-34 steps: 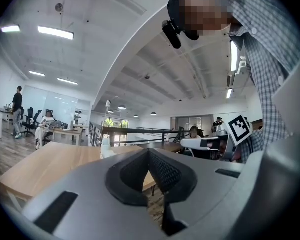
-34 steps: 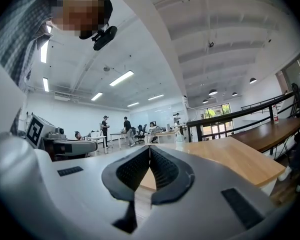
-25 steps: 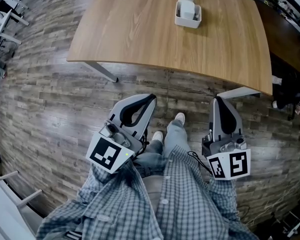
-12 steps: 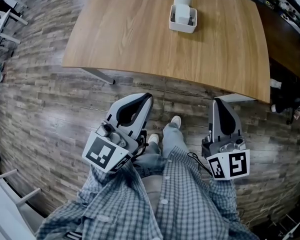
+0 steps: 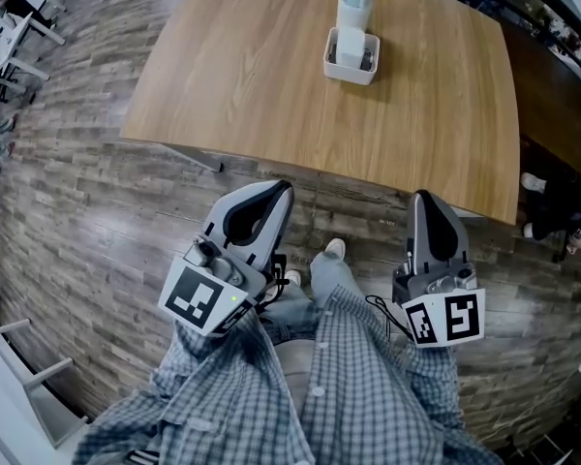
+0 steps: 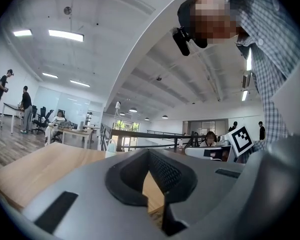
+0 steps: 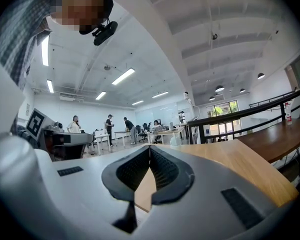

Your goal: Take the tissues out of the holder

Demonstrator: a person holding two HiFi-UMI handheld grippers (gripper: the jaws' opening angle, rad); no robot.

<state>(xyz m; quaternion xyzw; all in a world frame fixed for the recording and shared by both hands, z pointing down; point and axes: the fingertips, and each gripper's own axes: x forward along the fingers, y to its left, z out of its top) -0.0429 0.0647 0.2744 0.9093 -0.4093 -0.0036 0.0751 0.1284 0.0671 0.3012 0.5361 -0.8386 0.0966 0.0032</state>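
A white holder [image 5: 351, 54] with white tissues [image 5: 354, 0] sticking up stands near the far middle of the wooden table [image 5: 271, 76]. Both grippers hang short of the table's near edge, above the floor. My left gripper [image 5: 279, 191] is shut and empty, its tip just short of the edge. My right gripper [image 5: 422, 198] is shut too, with nothing in it. In the left gripper view the holder [image 6: 111, 147] shows small and far off beyond the shut jaws [image 6: 150, 152]. In the right gripper view the tips [image 7: 150, 147] meet above the tabletop [image 7: 230, 164].
The floor [image 5: 87, 201] is grey wood planks. The person's legs and shoes [image 5: 335, 250] stand between the grippers. A darker table [image 5: 562, 76] sits at the right. Chairs and desks [image 5: 10, 8] line the far left; people stand at desks in the background.
The table and holder have slid nearer and lower in the head view as the person steps forward. Both grippers keep their pose and stay shut.
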